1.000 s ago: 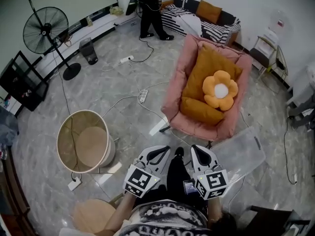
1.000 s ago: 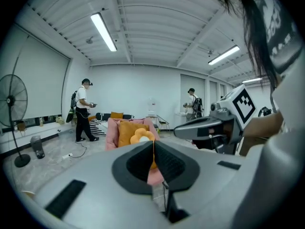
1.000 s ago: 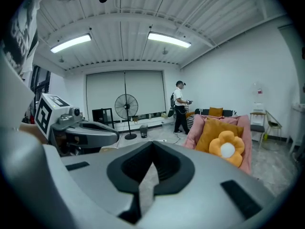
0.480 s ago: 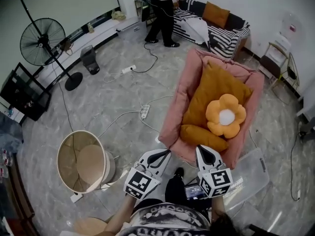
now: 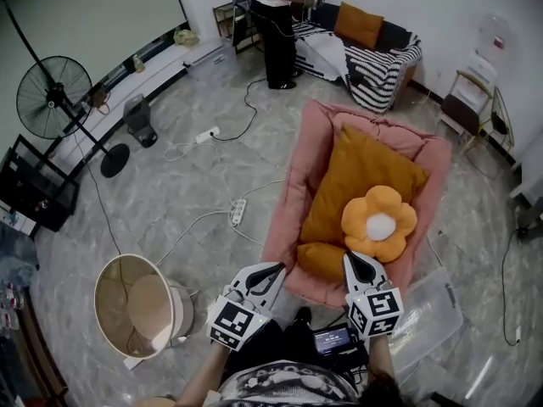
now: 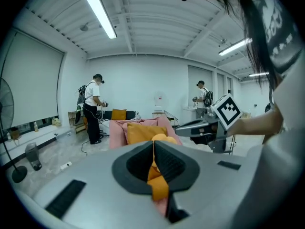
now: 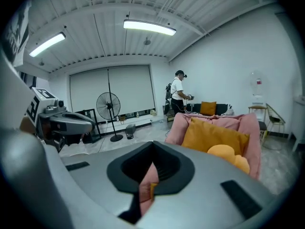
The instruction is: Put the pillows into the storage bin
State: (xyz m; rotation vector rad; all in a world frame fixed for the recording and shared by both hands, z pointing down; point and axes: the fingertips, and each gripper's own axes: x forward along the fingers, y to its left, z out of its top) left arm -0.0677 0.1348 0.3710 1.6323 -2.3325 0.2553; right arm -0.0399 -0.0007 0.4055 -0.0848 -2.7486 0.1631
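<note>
A pink lounge chair holds three pillows: a large orange pillow, a flower-shaped pillow with a white centre, and a small orange bolster at the chair's near edge. The round beige storage bin stands empty on the floor at the lower left. My left gripper is shut and empty, just short of the chair's near left corner. My right gripper is shut and empty over the near edge, beside the bolster. In the right gripper view the large orange pillow lies ahead to the right.
A power strip and cables trail over the floor left of the chair. A clear plastic box lies at the chair's right. A standing fan, a striped sofa and a person are farther back.
Both grippers have moved forward together to the chair's near edge. The storage bin now lies farther behind at the left. Both pairs of jaws look the same throughout.
</note>
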